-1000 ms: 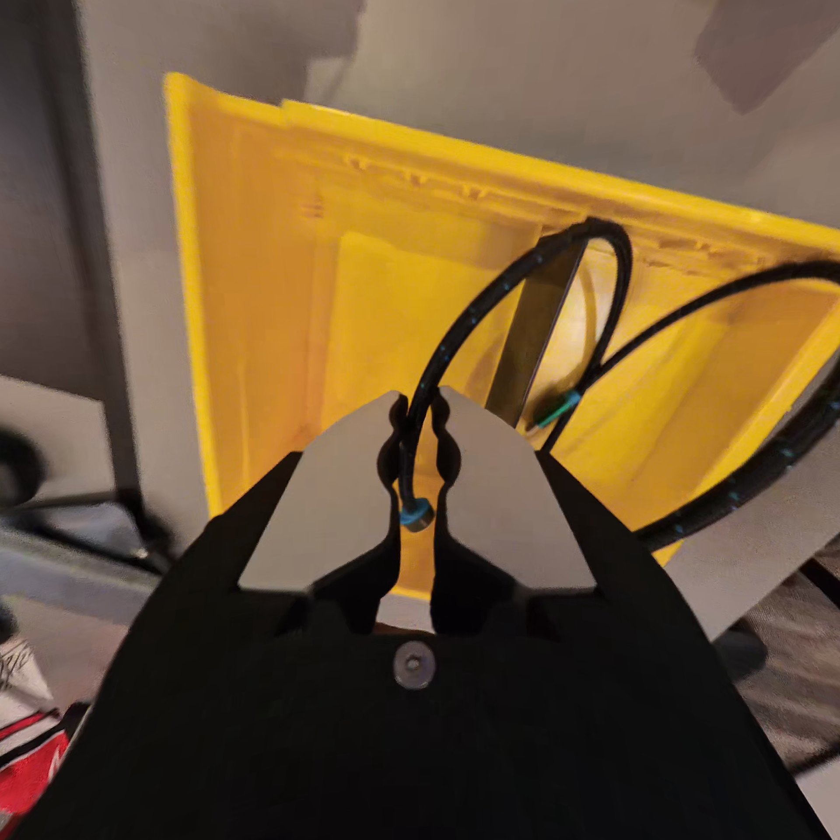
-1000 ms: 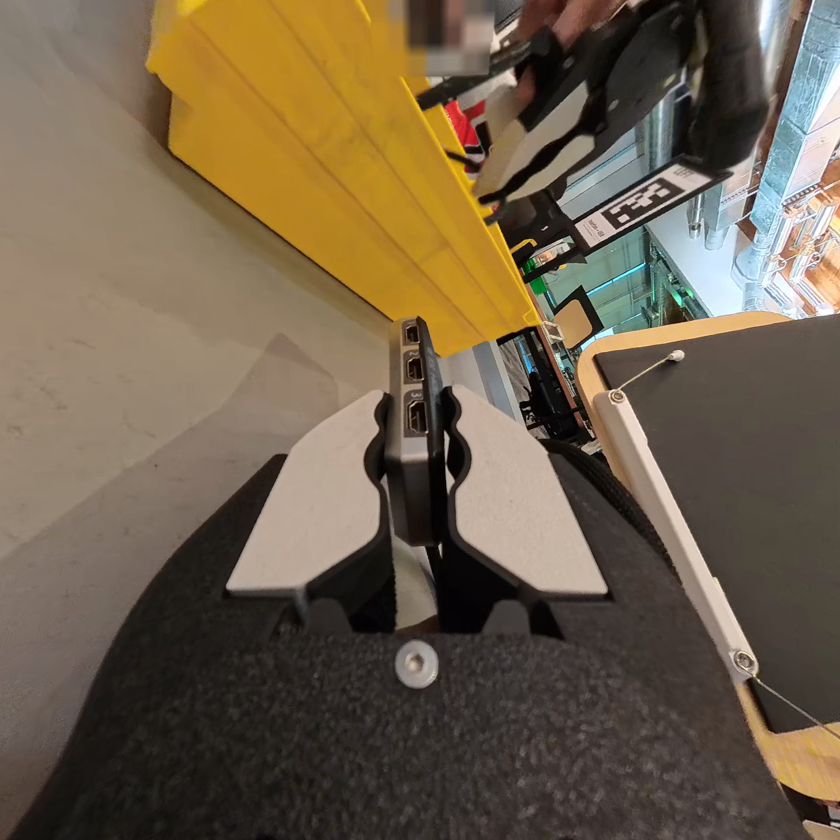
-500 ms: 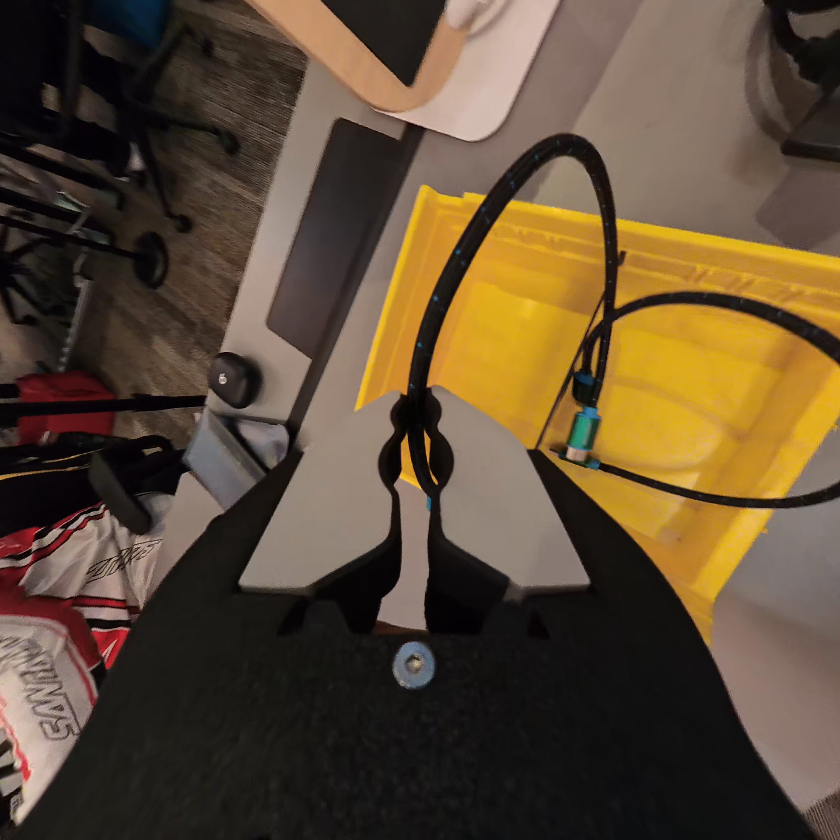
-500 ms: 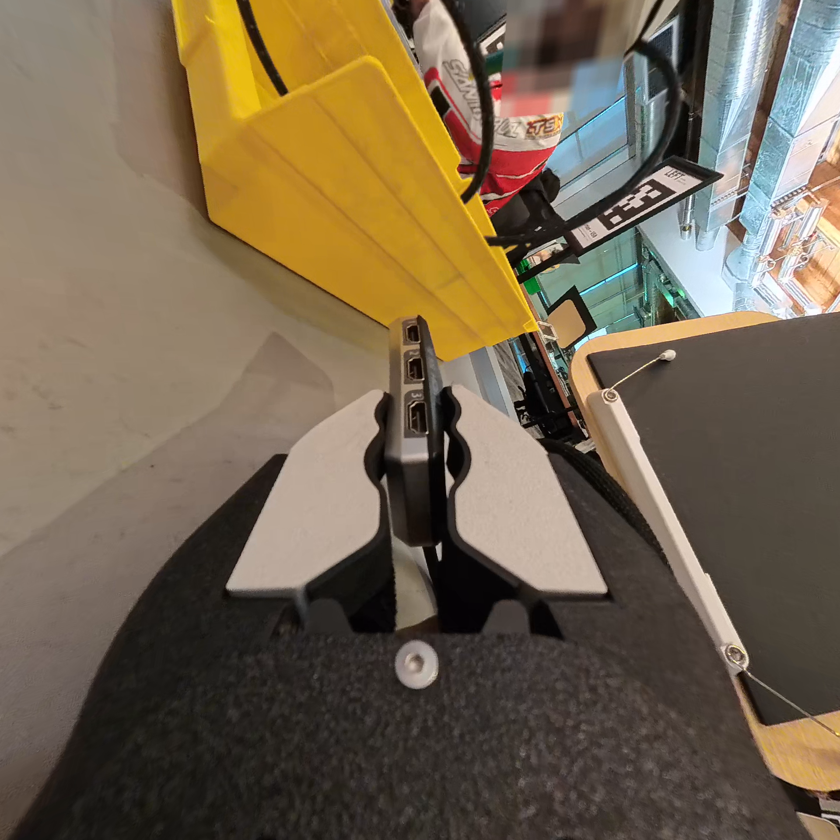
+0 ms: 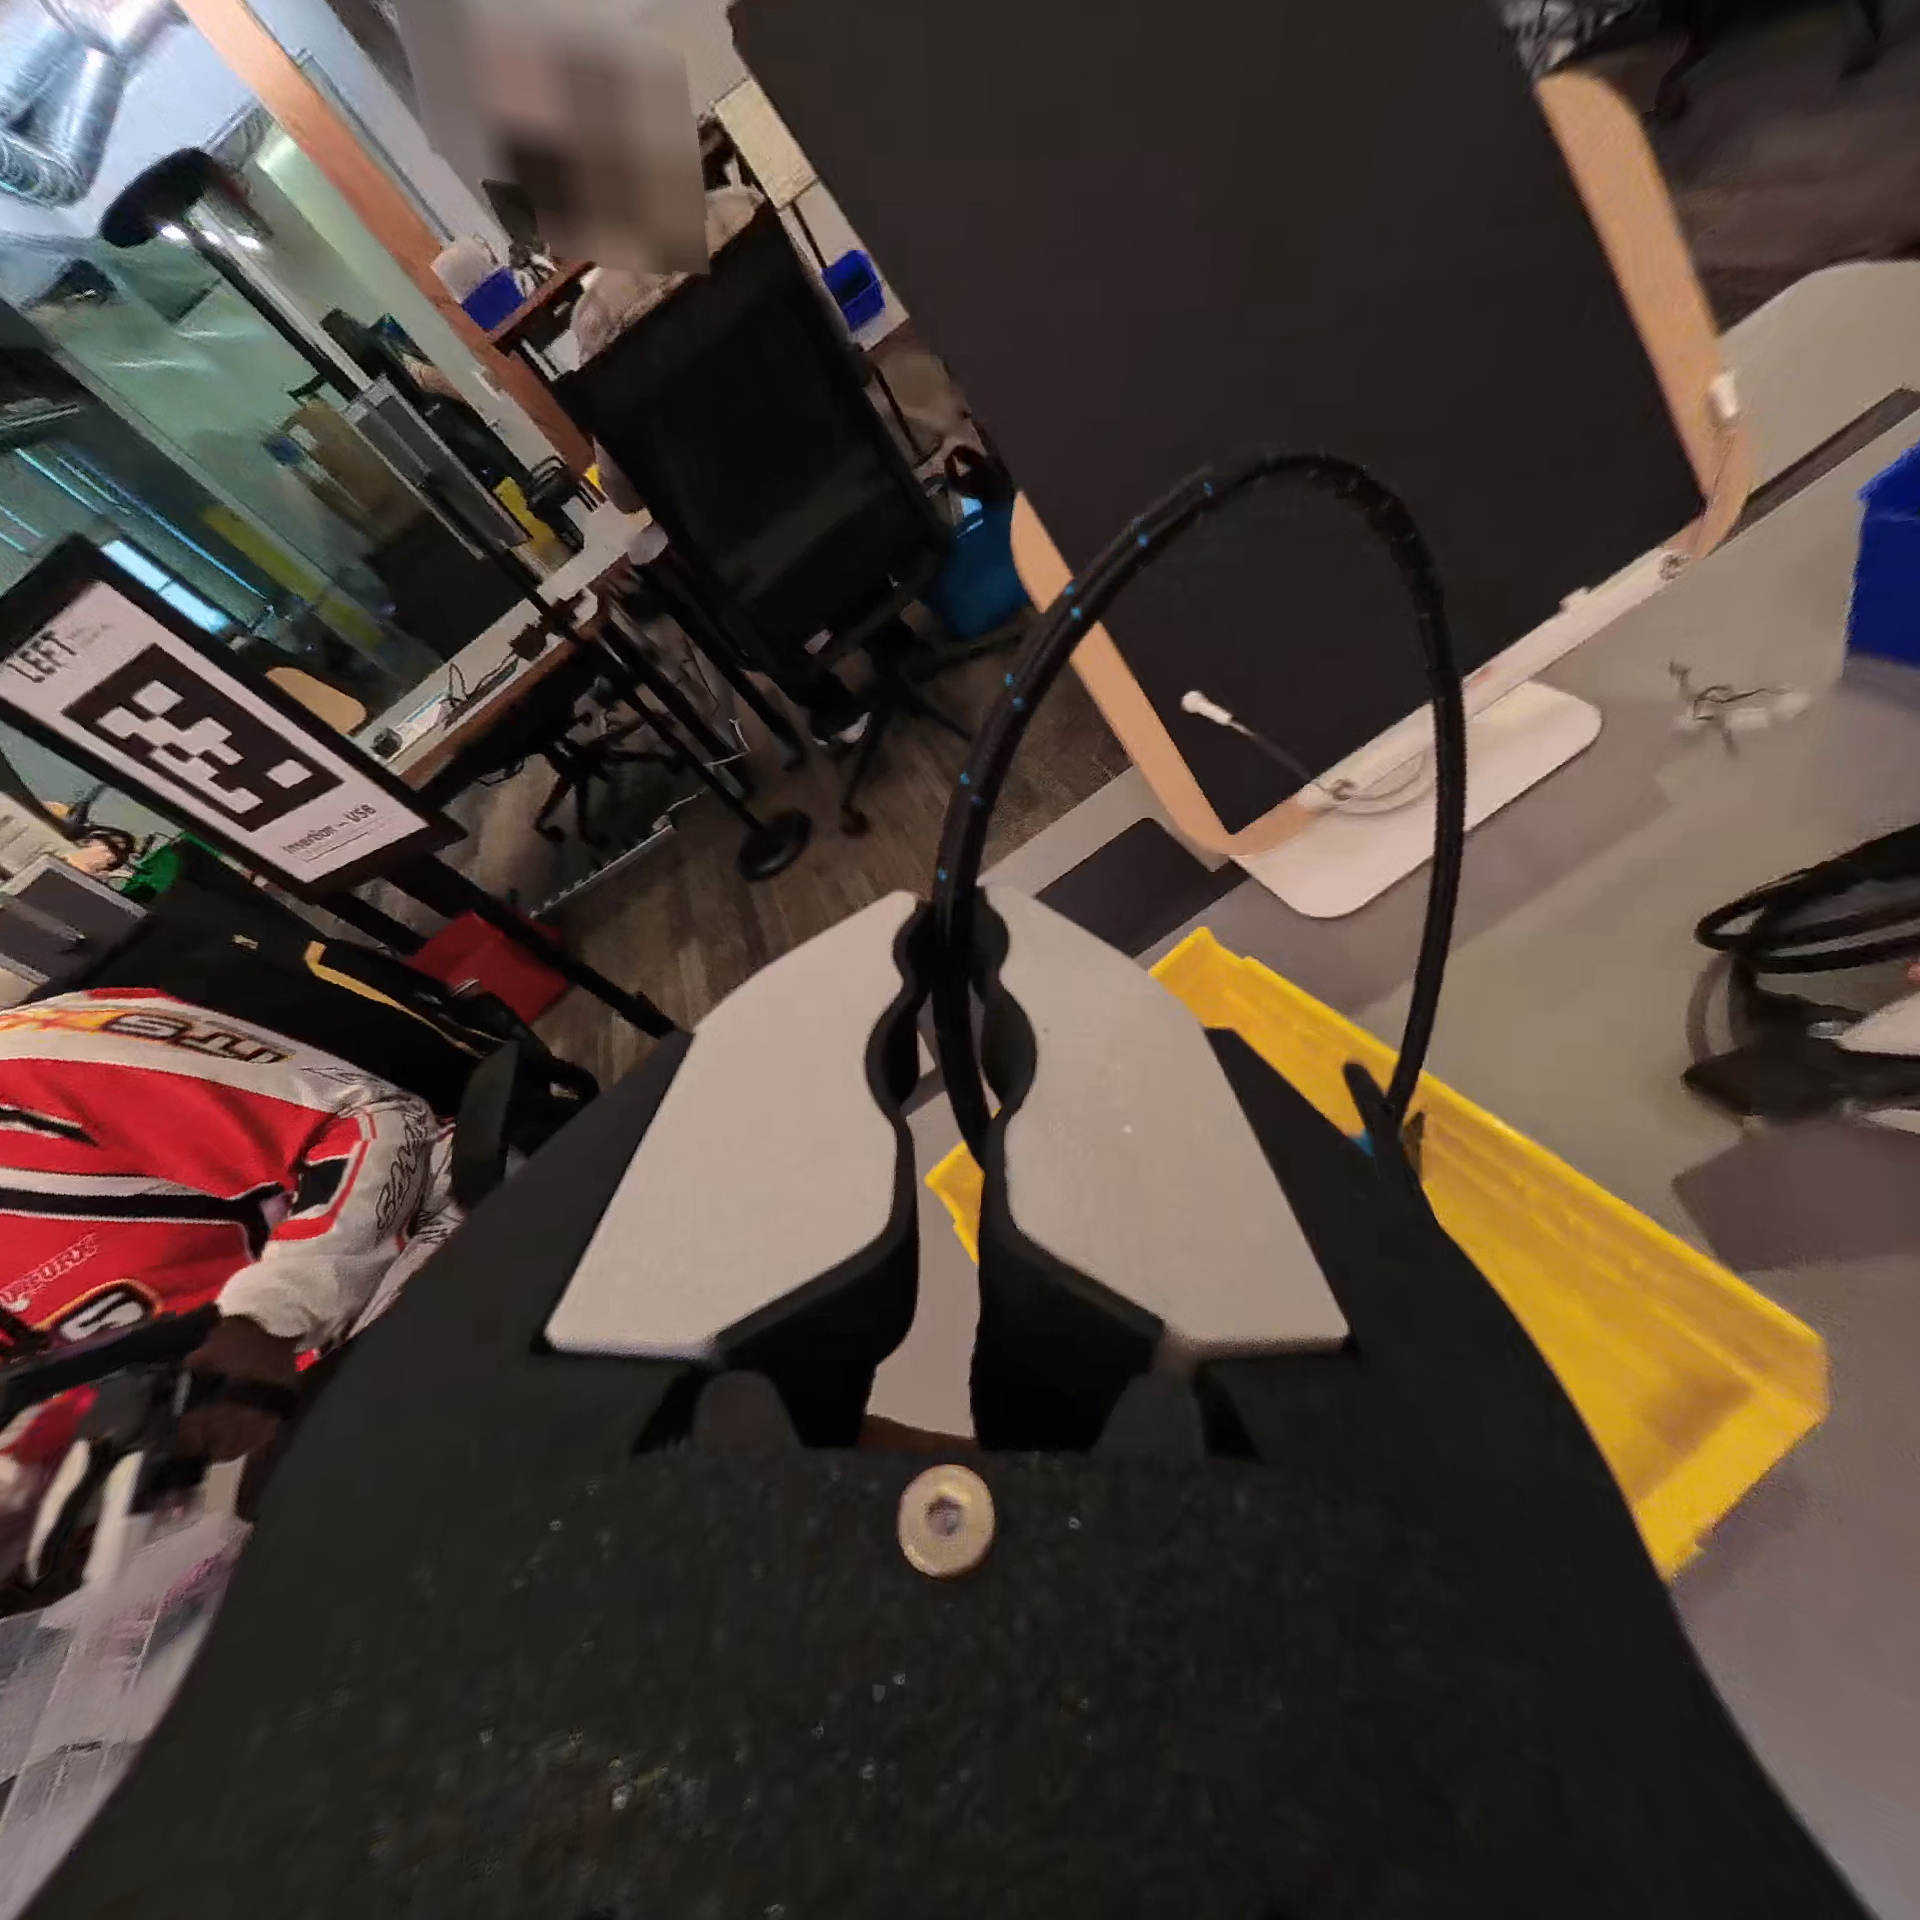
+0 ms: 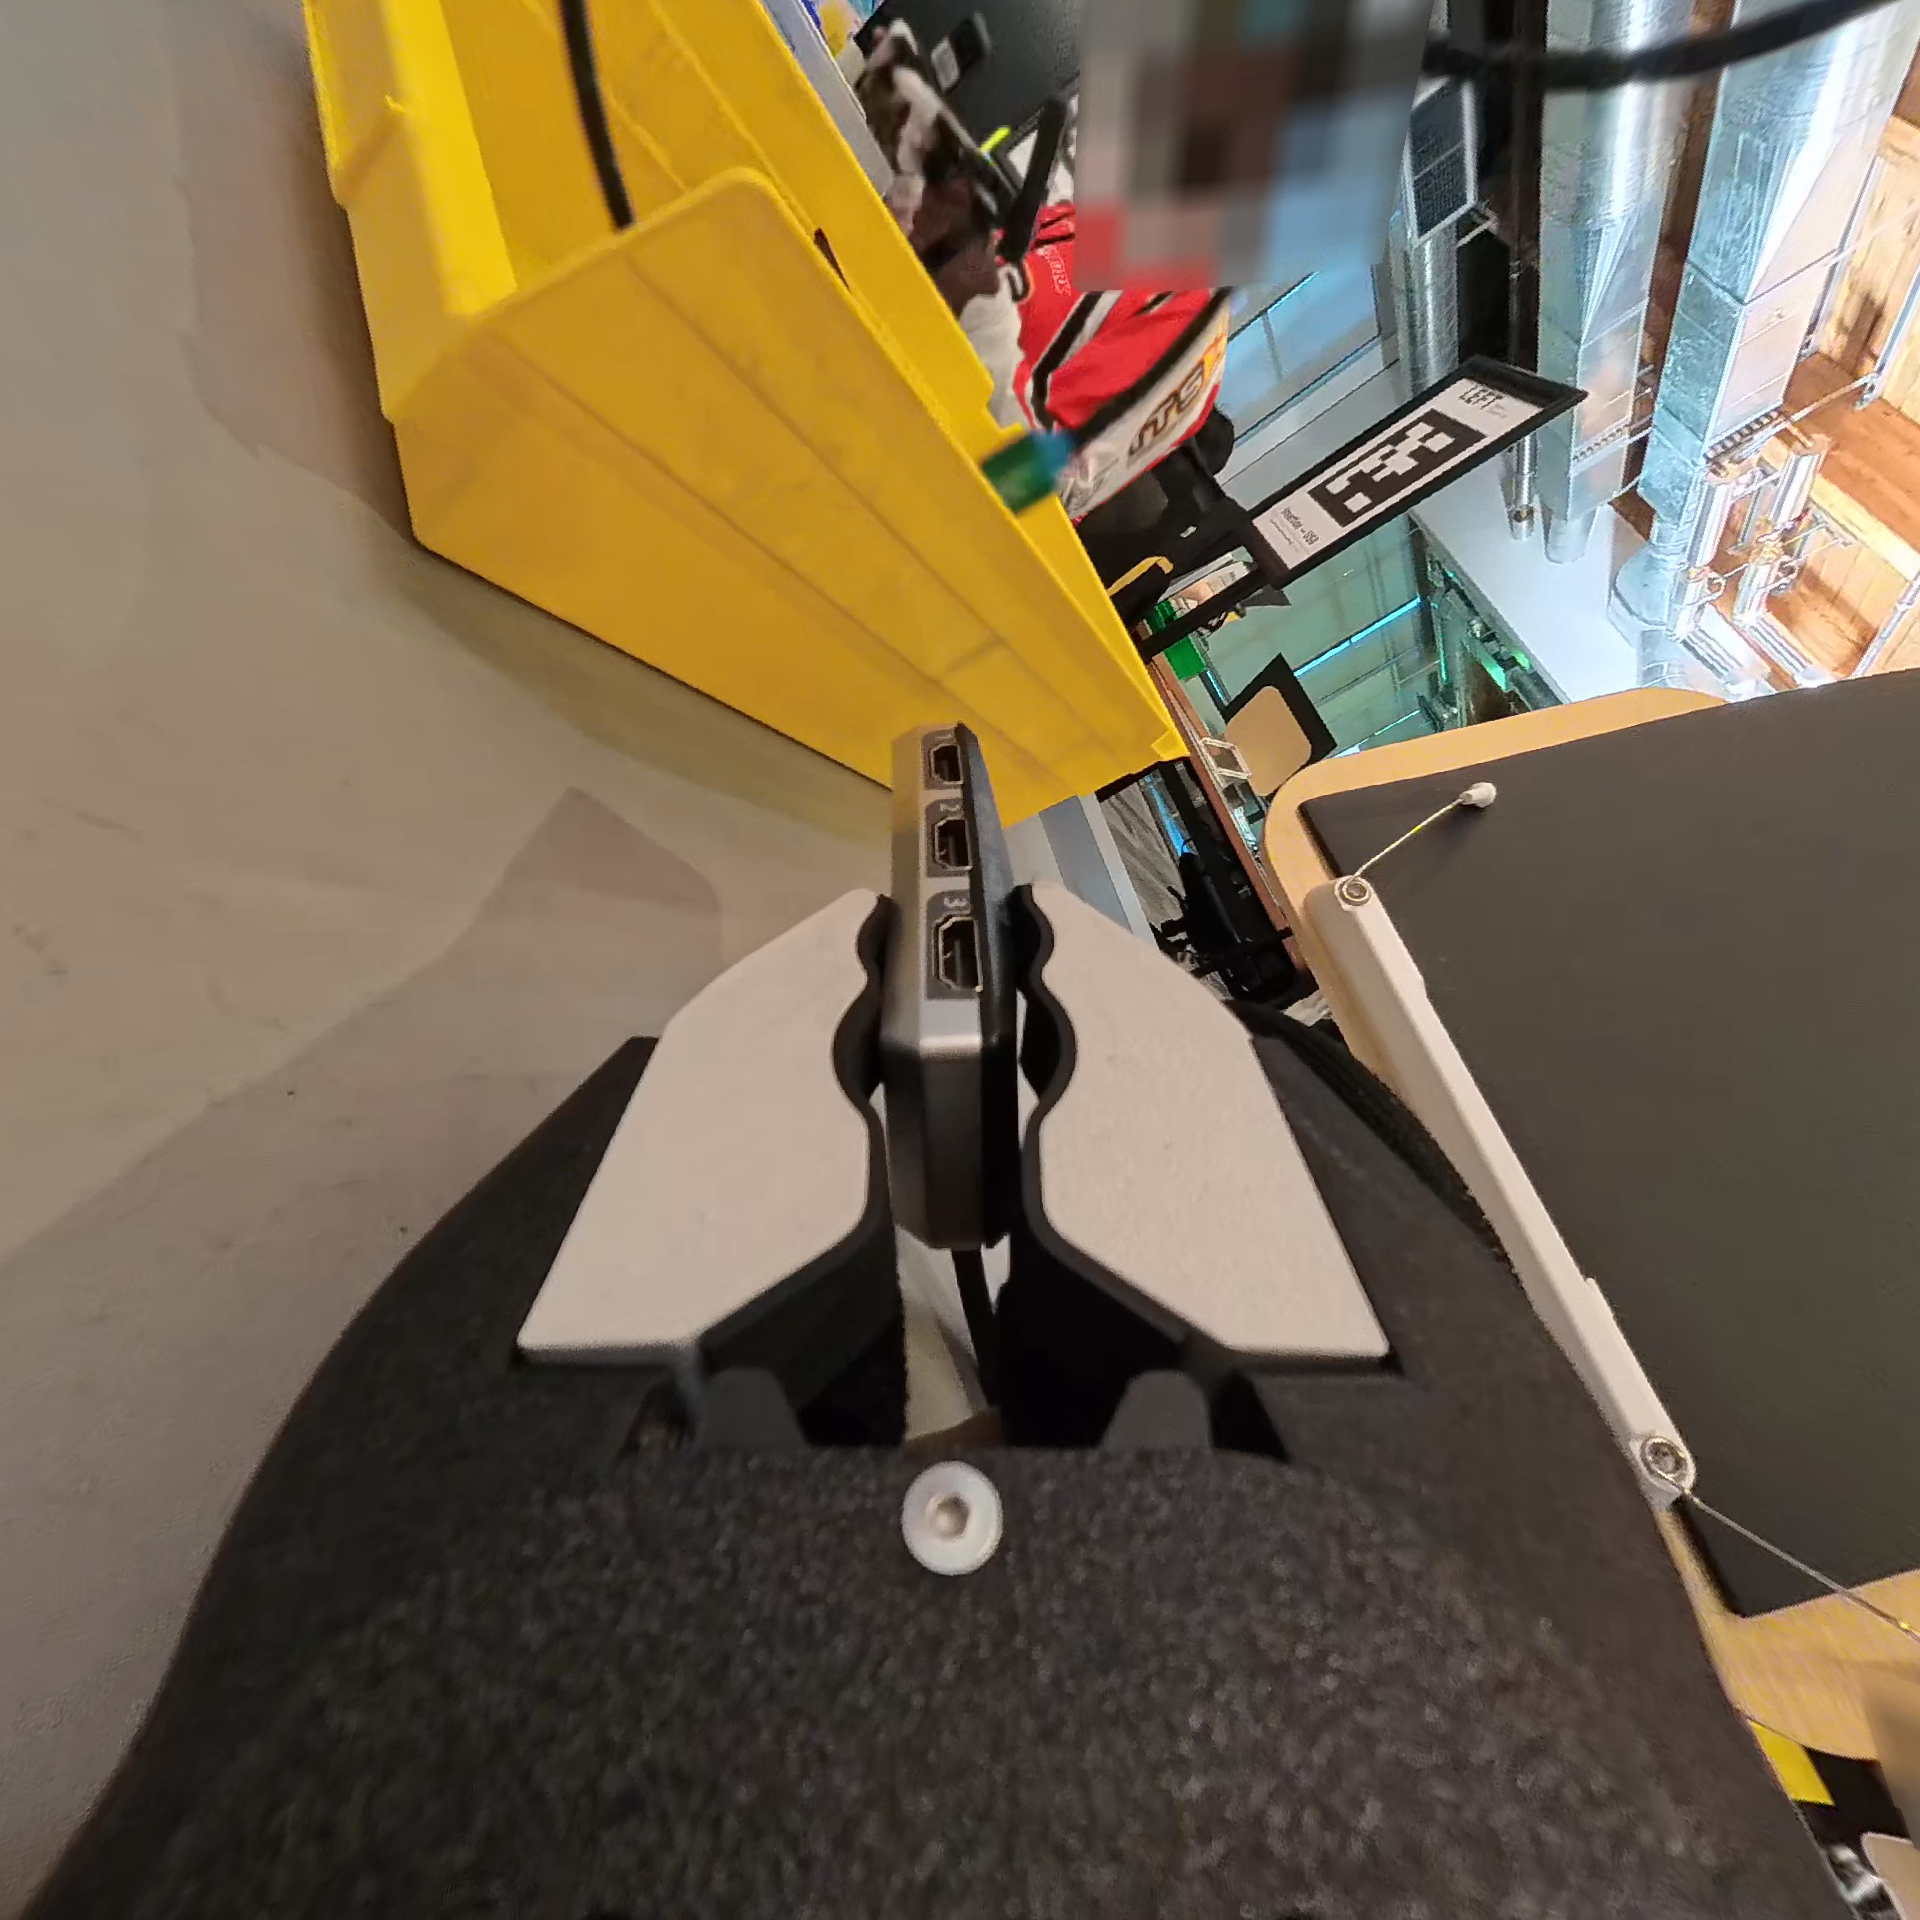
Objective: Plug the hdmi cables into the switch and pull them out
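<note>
Both grippers clamp: left (image 5: pixel 951 1023) cable (image 5: pixel 1195 520), right (image 6: pixel 951 1029) switch (image 6: pixel 951 935).

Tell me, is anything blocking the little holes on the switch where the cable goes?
No. The switch, shut in the right gripper, shows three empty ports with nothing over them. The left gripper holds the black cable, whose plug end isn't visible.

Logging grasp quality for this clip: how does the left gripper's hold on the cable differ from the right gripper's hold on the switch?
The left gripper pinches a thin, flexible cable, which arcs up and over into the yellow bin. The right gripper clamps a rigid, flat switch on its broad faces. The cable's plug is hidden; the switch's three ports face forward, all empty. Both grippers are shut on their objects near the fingertips.
</note>
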Available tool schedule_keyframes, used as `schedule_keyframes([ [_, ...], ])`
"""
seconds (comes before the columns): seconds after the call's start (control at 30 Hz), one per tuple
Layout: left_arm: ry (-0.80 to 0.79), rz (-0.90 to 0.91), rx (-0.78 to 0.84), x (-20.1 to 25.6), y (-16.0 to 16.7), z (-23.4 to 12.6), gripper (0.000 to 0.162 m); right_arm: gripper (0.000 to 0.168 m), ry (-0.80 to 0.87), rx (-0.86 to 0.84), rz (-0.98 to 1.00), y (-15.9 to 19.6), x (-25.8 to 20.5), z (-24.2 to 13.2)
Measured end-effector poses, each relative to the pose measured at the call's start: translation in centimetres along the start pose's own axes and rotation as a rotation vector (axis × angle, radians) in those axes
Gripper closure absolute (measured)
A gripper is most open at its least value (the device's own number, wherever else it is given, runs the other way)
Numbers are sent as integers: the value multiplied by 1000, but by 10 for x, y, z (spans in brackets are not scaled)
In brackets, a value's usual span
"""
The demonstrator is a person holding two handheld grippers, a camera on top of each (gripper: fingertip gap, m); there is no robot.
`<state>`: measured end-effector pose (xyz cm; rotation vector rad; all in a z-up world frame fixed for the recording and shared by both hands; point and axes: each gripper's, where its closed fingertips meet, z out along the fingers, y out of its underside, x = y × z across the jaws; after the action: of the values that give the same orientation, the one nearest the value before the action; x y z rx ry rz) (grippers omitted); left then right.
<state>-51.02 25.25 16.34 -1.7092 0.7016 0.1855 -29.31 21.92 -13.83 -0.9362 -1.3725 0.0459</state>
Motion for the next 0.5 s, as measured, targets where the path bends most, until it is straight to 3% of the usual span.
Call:
schedule_keyframes([
  [0.1, -76, 104, -85, 0, 9, -2, 156, 147, 0, -1, -2, 0, 0, 0],
  [0.17, -22, 207, -141, 11, 23, 6, 156, 147, -1, -2, -8, 0, -1, 0],
  [0.33, -69, 477, -353, -2, 73, 16, 156, 147, -2, -4, -12, 0, -2, -1],
  [0.5, -76, 520, -468, -17, 115, 13, 156, 147, -6, -6, -18, 1, -3, -1],
])
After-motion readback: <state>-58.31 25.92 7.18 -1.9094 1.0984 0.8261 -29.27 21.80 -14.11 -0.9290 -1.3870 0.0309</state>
